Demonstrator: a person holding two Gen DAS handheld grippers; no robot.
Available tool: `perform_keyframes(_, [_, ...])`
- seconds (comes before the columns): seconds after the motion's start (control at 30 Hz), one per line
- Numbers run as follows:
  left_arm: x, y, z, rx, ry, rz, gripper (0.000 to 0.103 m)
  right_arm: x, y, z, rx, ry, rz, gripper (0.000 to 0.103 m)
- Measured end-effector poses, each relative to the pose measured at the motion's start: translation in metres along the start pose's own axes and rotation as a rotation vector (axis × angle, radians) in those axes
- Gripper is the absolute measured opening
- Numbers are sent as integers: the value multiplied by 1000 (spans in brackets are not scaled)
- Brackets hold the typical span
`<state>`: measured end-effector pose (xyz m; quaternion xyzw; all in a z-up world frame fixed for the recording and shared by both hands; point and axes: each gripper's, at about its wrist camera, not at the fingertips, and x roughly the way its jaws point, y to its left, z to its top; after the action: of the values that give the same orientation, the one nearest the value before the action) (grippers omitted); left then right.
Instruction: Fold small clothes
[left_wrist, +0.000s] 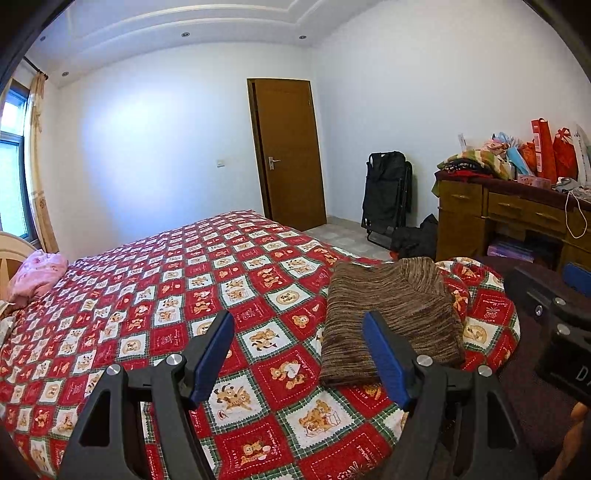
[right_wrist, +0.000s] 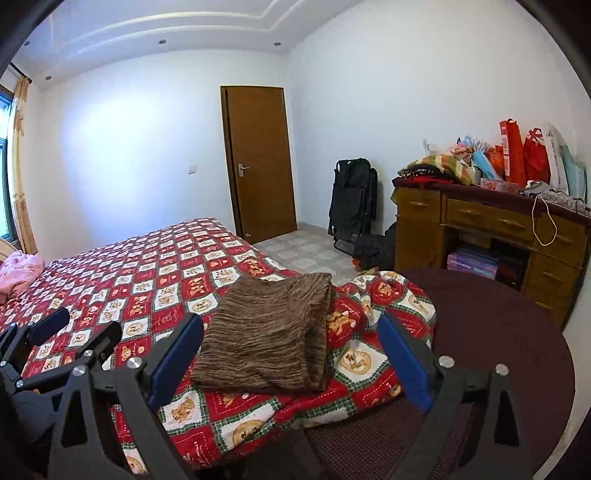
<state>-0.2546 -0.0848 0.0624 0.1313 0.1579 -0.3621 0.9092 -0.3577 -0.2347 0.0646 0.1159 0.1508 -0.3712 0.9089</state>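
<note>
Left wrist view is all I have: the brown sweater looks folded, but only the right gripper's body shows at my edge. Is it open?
Observer: Yes. The right gripper is open, blue pads wide apart, nothing clamped.
Operator: Where is the sweater relative to it?
Observer: The brown sweater lies ahead between its two fingers, nearer the left one. I cannot tell whether they touch.
Operator: Is the fold tidy on that side?
Observer: Its right edge shows stacked layers, the top one draped over the lower.
</note>
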Motion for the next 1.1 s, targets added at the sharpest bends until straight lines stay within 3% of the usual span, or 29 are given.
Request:
perform_keyframes(0.67, [13,-3,-6,17,60,-6,73,-1,-5,1,6,10,-6,98])
perform_keyframes(1.1, [16,-3,-6,28,53,23,73,3,-8,0,8,23,-4,98])
